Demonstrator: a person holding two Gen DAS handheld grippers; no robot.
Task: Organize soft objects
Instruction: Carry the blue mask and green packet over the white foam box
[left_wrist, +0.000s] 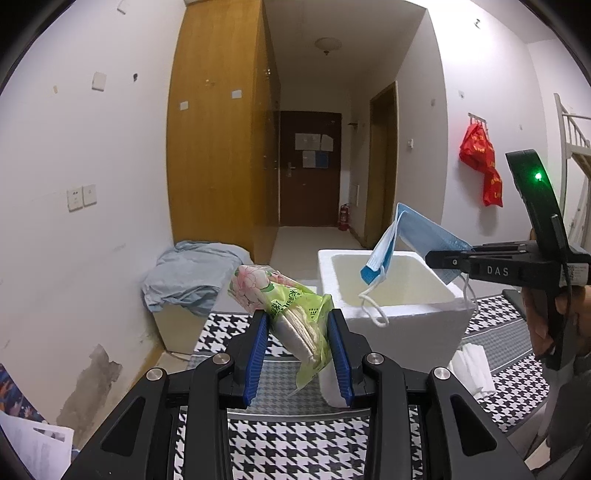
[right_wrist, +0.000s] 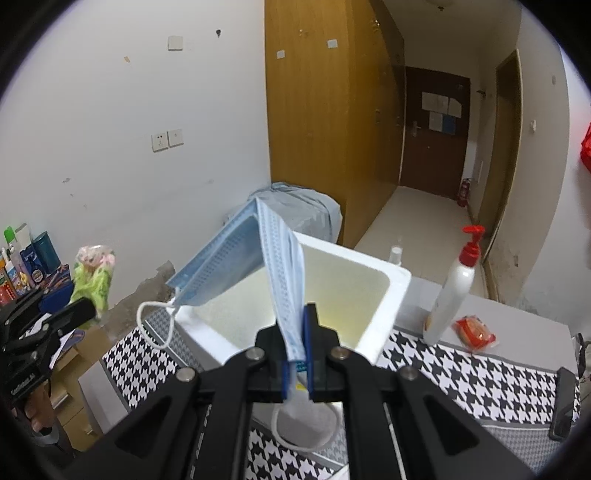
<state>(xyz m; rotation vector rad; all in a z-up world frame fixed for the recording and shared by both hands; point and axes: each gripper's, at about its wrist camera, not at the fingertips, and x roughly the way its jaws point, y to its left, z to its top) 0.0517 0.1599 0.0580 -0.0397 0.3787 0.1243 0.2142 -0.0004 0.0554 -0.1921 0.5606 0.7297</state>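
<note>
My left gripper (left_wrist: 298, 325) is shut on a green, flower-printed tissue pack (left_wrist: 284, 306), held tilted in the air just left of a white foam box (left_wrist: 391, 314). From the right, my right gripper (left_wrist: 430, 258) holds a blue face mask (left_wrist: 406, 243) over the open box. In the right wrist view the right gripper (right_wrist: 297, 339) is shut on the blue face mask (right_wrist: 255, 258), which sticks up and hangs over the foam box (right_wrist: 395, 295). Its ear loops dangle. The left gripper with the tissue pack (right_wrist: 92, 280) shows at far left.
A houndstooth cloth (right_wrist: 461, 380) covers the table. On it stand a white pump bottle (right_wrist: 452, 291), a red snack packet (right_wrist: 474, 330) and a black phone (right_wrist: 563, 402). A white folded wad (left_wrist: 474, 369) lies right of the box. A grey cloth (left_wrist: 195, 273) covers a low cabinet behind.
</note>
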